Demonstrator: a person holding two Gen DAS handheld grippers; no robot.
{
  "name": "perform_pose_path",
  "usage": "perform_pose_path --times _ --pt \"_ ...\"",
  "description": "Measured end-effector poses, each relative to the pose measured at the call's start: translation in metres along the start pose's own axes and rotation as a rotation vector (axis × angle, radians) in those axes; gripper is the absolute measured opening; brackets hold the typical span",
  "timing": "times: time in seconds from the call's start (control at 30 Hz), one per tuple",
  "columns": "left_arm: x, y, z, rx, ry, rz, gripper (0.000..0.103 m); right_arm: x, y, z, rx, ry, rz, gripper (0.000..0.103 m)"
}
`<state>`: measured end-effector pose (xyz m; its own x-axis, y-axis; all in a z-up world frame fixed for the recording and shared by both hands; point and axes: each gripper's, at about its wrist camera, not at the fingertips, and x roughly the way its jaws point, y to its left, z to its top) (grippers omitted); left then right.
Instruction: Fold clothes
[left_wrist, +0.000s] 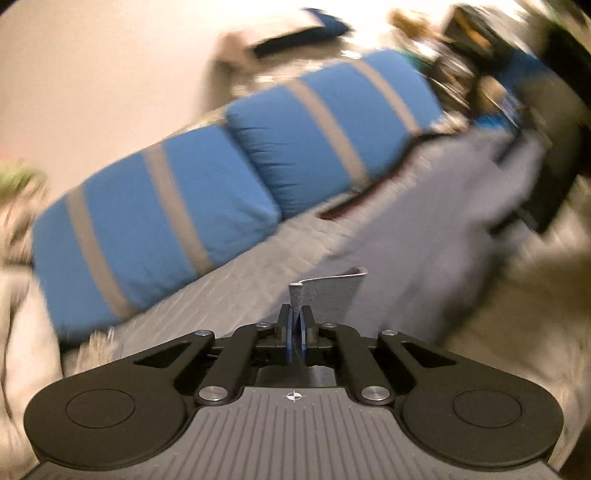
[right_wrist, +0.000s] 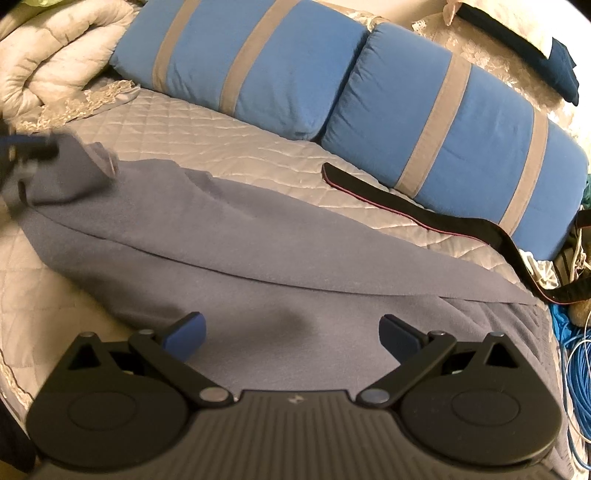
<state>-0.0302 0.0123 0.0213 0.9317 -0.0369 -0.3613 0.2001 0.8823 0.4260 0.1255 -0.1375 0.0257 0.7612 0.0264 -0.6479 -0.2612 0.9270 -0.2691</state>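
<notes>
I see grey-blue cloth (right_wrist: 280, 266), blue pillows (right_wrist: 443, 122) with grey stripes, pale diamond-quilted bedspread (right_wrist: 207, 129), black strap (right_wrist: 417, 216) edged red, blue cable (right_wrist: 576, 354).

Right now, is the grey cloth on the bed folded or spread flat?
Partly folded: one layer of the grey cloth lies over another, and the left gripper holds one corner up.

**Open quilt ahead, clutter along the edges**

Bare quilted bedspread (right_wrist: 207, 133) lies open beyond the grey cloth (right_wrist: 258, 251). Two blue pillows (right_wrist: 436, 122) wall the far side; a black strap (right_wrist: 417, 214) lies beside them. Rolled duvet (right_wrist: 48, 62) blocks the left corner, blue cables (right_wrist: 576, 369) the right.
</notes>
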Motion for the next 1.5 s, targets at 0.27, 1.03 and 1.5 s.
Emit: perform_pose_path --times 0.27,1.03,1.5 --pt "-0.006 0.065 0.008 -0.238 -0.015 0.169 0.004 0.0 0.0 0.0 0.008 0.003 -0.01 0.103" --pt "0.009 0.135 -0.041 -0.383 0.433 0.598 0.007 0.001 0.001 0.001 0.005 0.0 -0.027 0.103" --pt "0.005 0.087 -0.025 -0.173 0.25 0.313 0.061 -0.001 0.0 0.001 0.004 -0.008 -0.033 0.103"
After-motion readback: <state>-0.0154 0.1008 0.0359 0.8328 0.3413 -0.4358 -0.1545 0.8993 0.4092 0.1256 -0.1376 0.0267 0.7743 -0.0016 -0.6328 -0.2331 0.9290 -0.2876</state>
